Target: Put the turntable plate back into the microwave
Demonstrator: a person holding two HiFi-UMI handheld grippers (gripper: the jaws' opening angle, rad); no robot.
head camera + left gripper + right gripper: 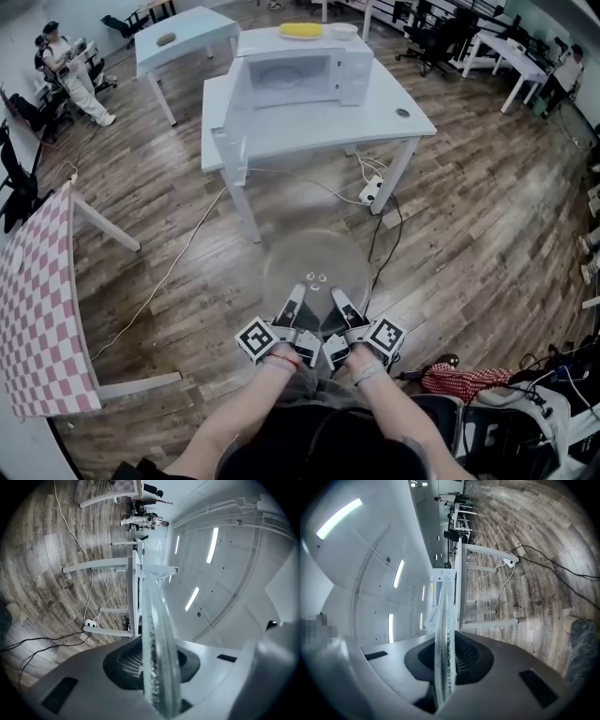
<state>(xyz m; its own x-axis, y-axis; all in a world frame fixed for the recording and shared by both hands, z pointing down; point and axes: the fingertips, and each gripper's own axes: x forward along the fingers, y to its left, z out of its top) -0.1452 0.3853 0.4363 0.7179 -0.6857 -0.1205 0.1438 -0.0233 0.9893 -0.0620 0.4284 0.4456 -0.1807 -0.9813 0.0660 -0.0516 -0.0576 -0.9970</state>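
Note:
A clear round glass turntable plate (317, 267) hangs level over the wooden floor in front of me. My left gripper (298, 294) is shut on the plate's near rim. My right gripper (336, 296) grips the same rim just beside it. In the left gripper view the plate (157, 658) stands edge-on between the pads, and likewise the plate (443, 653) in the right gripper view. The white microwave (305, 75) sits on a white table (375, 117) ahead, its door (237, 105) swung open to the left and its cavity facing me.
A power strip (372, 190) and cables lie on the floor under the table. A pink checkered table (37, 309) stands at my left. A second white table (187, 33) is behind. A yellow object (300, 30) lies on the microwave. Bags (469, 382) sit at lower right.

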